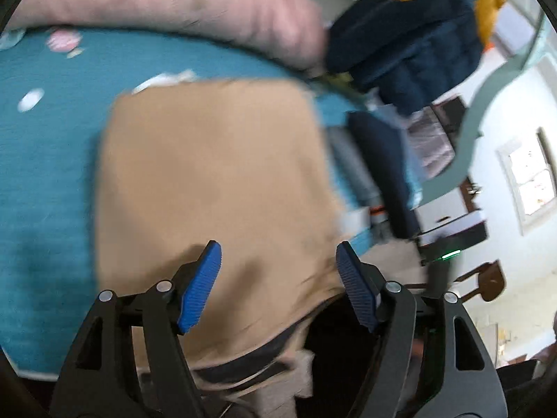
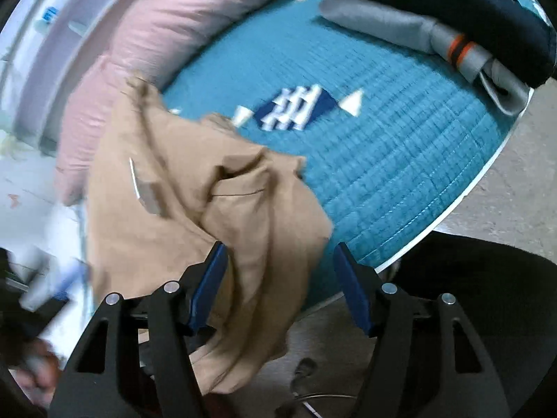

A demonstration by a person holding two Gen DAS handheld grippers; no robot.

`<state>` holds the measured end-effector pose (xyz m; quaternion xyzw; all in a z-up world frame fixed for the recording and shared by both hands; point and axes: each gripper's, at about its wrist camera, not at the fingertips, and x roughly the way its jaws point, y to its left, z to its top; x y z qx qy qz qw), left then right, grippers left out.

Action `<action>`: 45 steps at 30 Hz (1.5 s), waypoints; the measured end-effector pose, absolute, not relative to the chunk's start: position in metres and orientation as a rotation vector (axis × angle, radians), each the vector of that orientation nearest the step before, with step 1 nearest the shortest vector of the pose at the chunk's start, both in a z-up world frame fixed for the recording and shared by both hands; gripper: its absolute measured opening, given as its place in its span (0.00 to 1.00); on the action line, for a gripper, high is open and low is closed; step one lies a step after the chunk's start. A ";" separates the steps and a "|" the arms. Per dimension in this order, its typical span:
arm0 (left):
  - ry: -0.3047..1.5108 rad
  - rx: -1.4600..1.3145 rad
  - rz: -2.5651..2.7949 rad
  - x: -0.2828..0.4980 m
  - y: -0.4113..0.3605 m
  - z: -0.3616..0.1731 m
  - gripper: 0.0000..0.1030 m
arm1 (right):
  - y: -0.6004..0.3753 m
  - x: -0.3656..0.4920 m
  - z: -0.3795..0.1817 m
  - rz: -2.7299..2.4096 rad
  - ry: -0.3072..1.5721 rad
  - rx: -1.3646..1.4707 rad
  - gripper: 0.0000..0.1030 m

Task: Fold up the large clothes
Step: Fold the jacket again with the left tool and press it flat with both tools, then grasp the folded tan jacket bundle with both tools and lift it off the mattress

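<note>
Hovering with both grippers (image 1: 278, 285) (image 2: 278, 287) spread wide, gripping nothing; aiming for the tan garment's (image 1: 209, 174) crumpled six o'clock edge, then squaring it on the teal quilt (image 2: 383, 174)

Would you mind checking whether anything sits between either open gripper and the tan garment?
Nothing visible does. The tan garment lies directly under the left gripper, and it drapes off the teal bedspread between the right gripper's open fingers.
</note>
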<state>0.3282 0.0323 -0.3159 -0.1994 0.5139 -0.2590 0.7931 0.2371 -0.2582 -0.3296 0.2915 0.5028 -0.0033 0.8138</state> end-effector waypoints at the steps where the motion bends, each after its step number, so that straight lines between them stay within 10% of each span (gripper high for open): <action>1: 1.123 -0.438 -0.534 0.324 0.040 -0.324 0.67 | -0.255 0.234 -0.320 0.024 1.047 0.621 0.61; 6: 1.090 -0.467 -0.499 0.316 0.056 -0.328 0.67 | -0.229 0.237 -0.313 0.105 1.082 0.594 0.75; 32: 1.217 -0.454 -0.363 0.317 0.088 -0.367 0.69 | -0.248 0.276 -0.427 0.219 1.328 1.033 0.84; 37: 1.221 -0.447 -0.374 0.321 0.083 -0.364 0.69 | -0.241 0.260 -0.407 0.220 1.309 0.927 0.50; 45: 1.226 -0.427 -0.385 0.330 0.081 -0.359 0.70 | -0.231 0.257 -0.389 0.170 1.318 0.863 0.54</action>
